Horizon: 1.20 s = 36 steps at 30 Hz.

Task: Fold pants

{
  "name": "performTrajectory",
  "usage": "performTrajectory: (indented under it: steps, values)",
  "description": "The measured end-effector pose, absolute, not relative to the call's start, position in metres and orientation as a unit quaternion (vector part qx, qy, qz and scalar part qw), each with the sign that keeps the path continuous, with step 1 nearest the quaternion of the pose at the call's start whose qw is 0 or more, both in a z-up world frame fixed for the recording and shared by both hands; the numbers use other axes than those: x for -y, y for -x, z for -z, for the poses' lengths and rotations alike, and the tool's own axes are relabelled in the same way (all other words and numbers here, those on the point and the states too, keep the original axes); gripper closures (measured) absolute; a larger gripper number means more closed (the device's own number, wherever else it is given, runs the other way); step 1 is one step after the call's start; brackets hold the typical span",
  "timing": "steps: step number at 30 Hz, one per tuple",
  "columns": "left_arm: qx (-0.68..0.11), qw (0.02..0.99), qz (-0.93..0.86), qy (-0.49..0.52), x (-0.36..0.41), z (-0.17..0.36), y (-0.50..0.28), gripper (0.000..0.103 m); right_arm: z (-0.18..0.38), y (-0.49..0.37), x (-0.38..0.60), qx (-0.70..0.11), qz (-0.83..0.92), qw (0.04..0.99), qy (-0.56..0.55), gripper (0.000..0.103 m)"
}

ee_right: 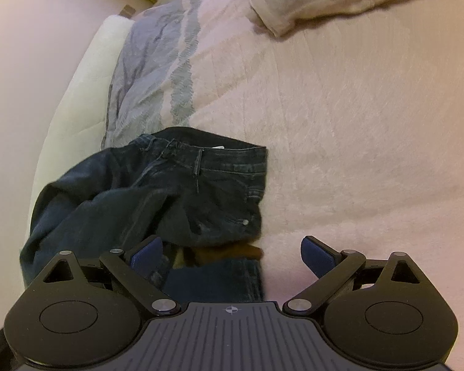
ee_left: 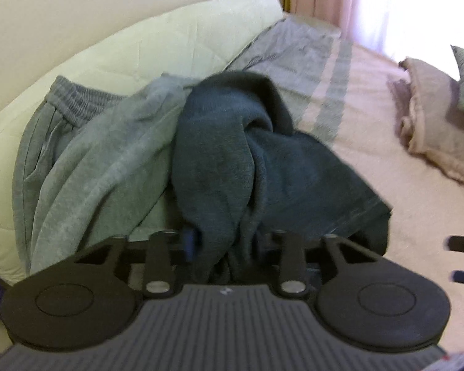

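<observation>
The fold has barely begun — the dark blue denim jeans (ee_right: 170, 191) lie crumpled on the pink fuzzy bedspread (ee_right: 355, 139), waistband flat but legs bunched, so spreading and every fold remain. The left gripper (ee_left: 229, 244) pinches a hanging bunch of the dark fabric; the right gripper (ee_right: 232, 255) hovers spread over the jeans. Grey sweatpants (ee_left: 86, 154) wait beside them (no containers are visible).
</observation>
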<state>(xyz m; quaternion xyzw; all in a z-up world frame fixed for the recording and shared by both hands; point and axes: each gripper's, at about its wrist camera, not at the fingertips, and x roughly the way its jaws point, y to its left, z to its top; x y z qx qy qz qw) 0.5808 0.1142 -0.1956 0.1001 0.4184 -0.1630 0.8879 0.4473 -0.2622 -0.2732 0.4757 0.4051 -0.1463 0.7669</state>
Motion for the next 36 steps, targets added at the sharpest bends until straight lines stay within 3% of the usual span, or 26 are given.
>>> performTrajectory:
  steps: [7, 9, 10, 12, 16, 24, 31, 36]
  values:
    - [-0.406, 0.895, 0.161, -0.09, -0.124, 0.168, -0.595, 0.078, 0.305, -0.505, 0.225, -0.442, 0.064, 0.826, -0.345, 0.025]
    - [-0.407, 0.895, 0.157, -0.097, -0.123, 0.17, -0.596, 0.078, 0.313, -0.519, 0.209, -0.439, 0.048, 0.839, -0.317, 0.05]
    - [-0.405, 0.895, 0.156, -0.102, -0.122, 0.171, -0.595, 0.078, 0.315, -0.524, 0.205, -0.433, 0.04, 0.843, -0.316, 0.058]
    - [-0.403, 0.895, 0.154, -0.11, -0.12, 0.17, -0.593, 0.078, 0.316, -0.529, 0.197, -0.414, 0.01, 0.855, -0.314, 0.103]
    - [-0.38, 0.903, 0.153, -0.129, -0.113, 0.155, -0.589, 0.081, 0.286, -0.517, 0.188, -0.367, 0.019, 0.894, -0.255, 0.103]
    - [-0.289, 0.923, 0.192, -0.168, -0.071, 0.087, -0.567, 0.083, 0.17, -0.435, 0.226, -0.187, 0.076, 0.939, -0.28, 0.103]
    - [-0.208, 0.913, 0.3, -0.179, 0.003, 0.019, -0.494, 0.083, 0.062, -0.31, 0.274, -0.032, 0.144, 0.954, -0.261, 0.103]
    - [-0.193, 0.873, 0.412, -0.175, 0.085, -0.001, -0.414, 0.084, 0.016, -0.192, 0.325, 0.009, 0.234, 0.944, -0.234, 0.103]
